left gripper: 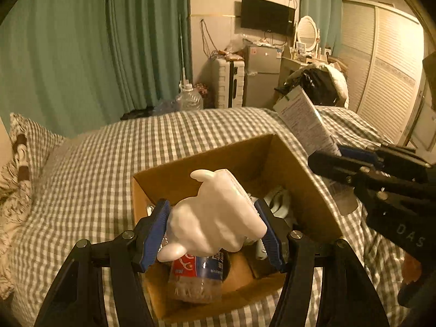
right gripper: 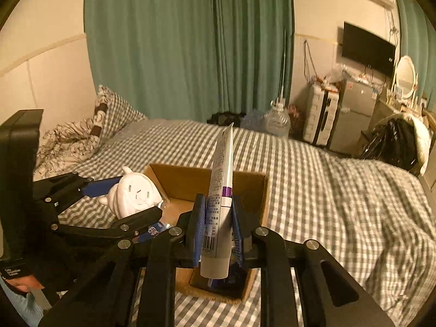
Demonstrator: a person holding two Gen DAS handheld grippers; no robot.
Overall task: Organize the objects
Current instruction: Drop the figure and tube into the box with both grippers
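Observation:
An open cardboard box [left gripper: 305,179] sits on the checked bed; it also shows in the right wrist view [right gripper: 253,190]. My left gripper [left gripper: 215,220] is shut on a white animal-shaped figure [left gripper: 218,215] and holds it above the box; the figure shows in the right wrist view [right gripper: 136,194] too. My right gripper [right gripper: 218,223] is shut on a white tube with a purple band [right gripper: 222,179], held upright over the box's near edge; it also shows in the left wrist view [left gripper: 308,122]. A plastic bottle with a red and blue label [left gripper: 196,275] lies inside the box among other items.
The checked bedspread [right gripper: 327,190] surrounds the box. Pillows [right gripper: 109,117] lie at the head of the bed by green curtains [right gripper: 190,41]. A water jug [right gripper: 276,121], a suitcase [right gripper: 321,111], a small fridge [right gripper: 354,109] and a chair with clothes [right gripper: 397,139] stand beyond the bed.

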